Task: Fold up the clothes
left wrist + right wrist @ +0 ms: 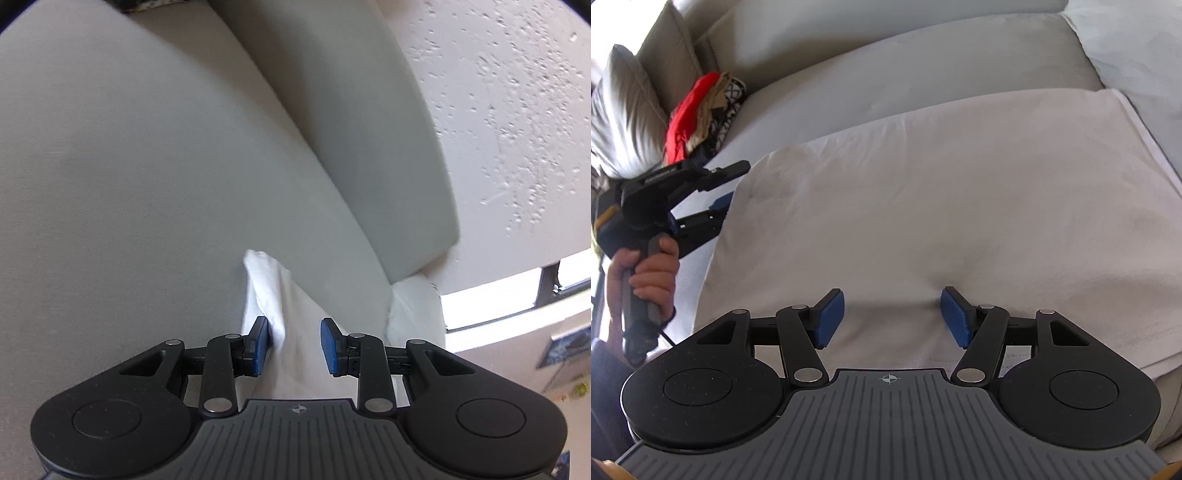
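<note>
On the sofa [849, 70] lies the shirt [923, 206], pale beige, folded to a broad rectangle. It rests flat on the grey seat cushion, and its long side runs from left to right in the right wrist view. The cloth looks soft and matt, like thin cotton, with a stitched hem along the near edge and a small dimple just in front of the right tongs [893, 317].

The right tongs hover over the near edge of the shirt and point steeply down at it. Their blue pads stand wide apart and nothing is between them; the cloth only lies below. So this hand is the nearer one to the shirt's middle.

The left tongs [724, 192] come from the left end, held by a hand [646, 273] on the grey handle. In the left wrist view they [293, 347] stand narrow but not closed. A white fold of cloth rises beside the left pad [260, 345] and seems to touch it, while the right pad stays free, so I judge the cloth is not pinched. The shirt's left edge lies straight ahead of these tongs, and I think the coming move depends on this: the left hand takes the short edge and carries it along the long side toward the right.

Behind, by the armrest, a stack [701, 114] of folded clothes, red on top, leans near a shiny white pillow [624, 122]. The wall [517, 110] has a rough, pitted surface.
</note>
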Motion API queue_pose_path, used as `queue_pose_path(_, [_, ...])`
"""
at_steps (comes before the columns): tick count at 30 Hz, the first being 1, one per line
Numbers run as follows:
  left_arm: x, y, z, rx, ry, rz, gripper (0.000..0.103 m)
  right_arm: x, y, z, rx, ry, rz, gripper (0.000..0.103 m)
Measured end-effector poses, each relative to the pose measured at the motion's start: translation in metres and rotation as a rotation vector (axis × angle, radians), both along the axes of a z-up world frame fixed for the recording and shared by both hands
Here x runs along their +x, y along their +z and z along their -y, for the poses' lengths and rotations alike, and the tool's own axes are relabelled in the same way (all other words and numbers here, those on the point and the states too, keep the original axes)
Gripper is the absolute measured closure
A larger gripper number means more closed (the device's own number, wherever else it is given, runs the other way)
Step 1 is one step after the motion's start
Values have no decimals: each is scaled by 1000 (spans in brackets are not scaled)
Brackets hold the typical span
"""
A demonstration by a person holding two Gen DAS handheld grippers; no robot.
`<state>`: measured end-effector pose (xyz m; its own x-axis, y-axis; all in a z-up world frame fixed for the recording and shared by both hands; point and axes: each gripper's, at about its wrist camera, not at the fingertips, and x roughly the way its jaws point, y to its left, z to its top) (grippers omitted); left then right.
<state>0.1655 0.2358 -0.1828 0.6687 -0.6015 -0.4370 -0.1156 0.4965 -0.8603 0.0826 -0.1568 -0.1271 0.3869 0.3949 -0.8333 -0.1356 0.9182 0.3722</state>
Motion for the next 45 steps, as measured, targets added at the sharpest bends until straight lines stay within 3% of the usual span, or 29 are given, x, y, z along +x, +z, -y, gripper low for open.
queue_pose_path(4, [0,1,4,-69,-28,51,75,3,-2,5,32,-21,-15,39])
queue_pose_path(6, [3,-3,7,-58,-40,50,74,3,-3,5,35,-24,-18,39])
queue_pose_path(12, [21,-14,11,6,-46,-61,74,4,-5,1,16,-13,-9,38])
queue_pose_path(14, [21,-19,-1,-33,-33,-77,74,5,-5,0,15,-5,-7,37])
queue_pose_path(19, [41,-40,-9,-223,-1,-100,74,7,-5,-2,9,13,-2,34])
queue_pose_path(21, [45,-43,-10,-244,13,-85,74,8,-6,-2,8,16,-1,34])
queue_pose_path(28, [46,-36,-21,-122,150,-18,83,13,-8,1,24,-1,-8,34])
queue_pose_path(33, [39,-35,-30,-110,195,-18,93,14,-9,1,27,-6,-10,34])
queue_pose_path(36, [28,-30,-40,-70,209,-34,93,15,-9,1,31,-4,-12,34])
queue_pose_path(39, [14,-20,-46,27,312,-24,82,15,-10,4,47,-14,-13,34])
queue_pose_path(41, [5,-14,-56,101,360,-15,82,15,-10,5,54,-17,-8,34])
queue_pose_path(44, [-7,-15,-62,75,365,-46,82,12,-7,11,73,-30,-1,36])
queue_pose_path(45, [-11,-8,-58,98,344,-51,82,10,-5,14,85,-42,-1,38])
